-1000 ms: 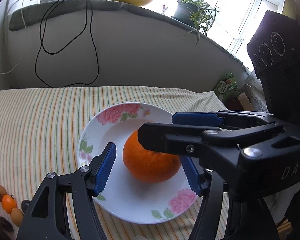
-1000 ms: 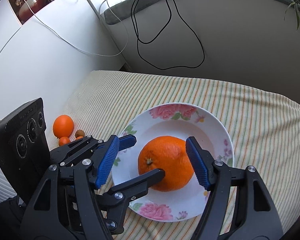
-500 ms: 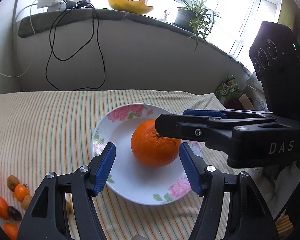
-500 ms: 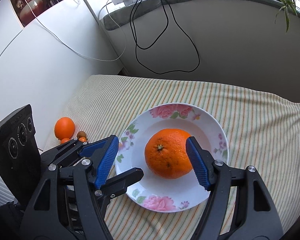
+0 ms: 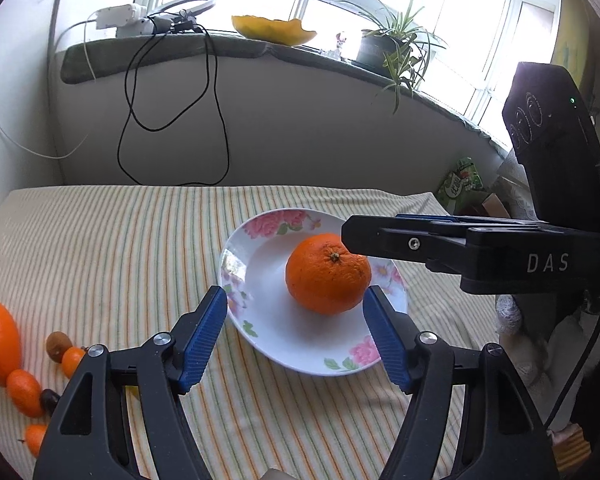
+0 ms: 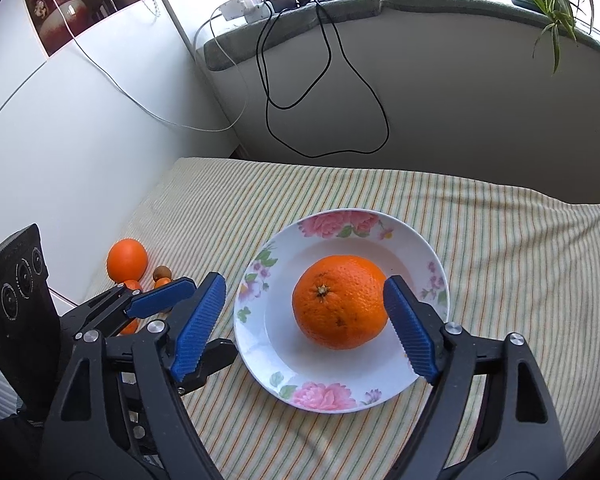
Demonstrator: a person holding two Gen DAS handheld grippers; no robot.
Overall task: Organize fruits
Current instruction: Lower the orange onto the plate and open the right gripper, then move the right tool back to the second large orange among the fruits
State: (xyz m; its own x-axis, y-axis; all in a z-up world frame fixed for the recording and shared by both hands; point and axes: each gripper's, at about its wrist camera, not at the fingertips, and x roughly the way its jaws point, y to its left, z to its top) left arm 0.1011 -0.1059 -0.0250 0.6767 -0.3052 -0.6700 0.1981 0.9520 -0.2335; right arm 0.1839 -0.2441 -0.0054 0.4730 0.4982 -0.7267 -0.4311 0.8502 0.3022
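Both claws [image 5: 294, 334] [image 6: 306, 330] backed off orange [image 6: 340, 307], jaws just widened, empty; plate [image 6: 428, 256] on striped cloth [image 5: 120, 248] below windowsill [image 5: 172, 46].

One plate [image 6: 434, 256] is counted on the striped cloth [image 6: 500, 240], with one large orange [image 6: 340, 306] on it. A second orange [image 6: 127, 260] is seen off to the side. Beside it at least four small orange fruits [image 5: 25, 388] and two small brown ones [image 5: 56, 345] are made out. Two grippers are noted, each with two blue fingers [image 5: 202, 338]. One potted plant [image 5: 396, 46] and one yellow bowl [image 5: 274, 30] are counted on the sill.
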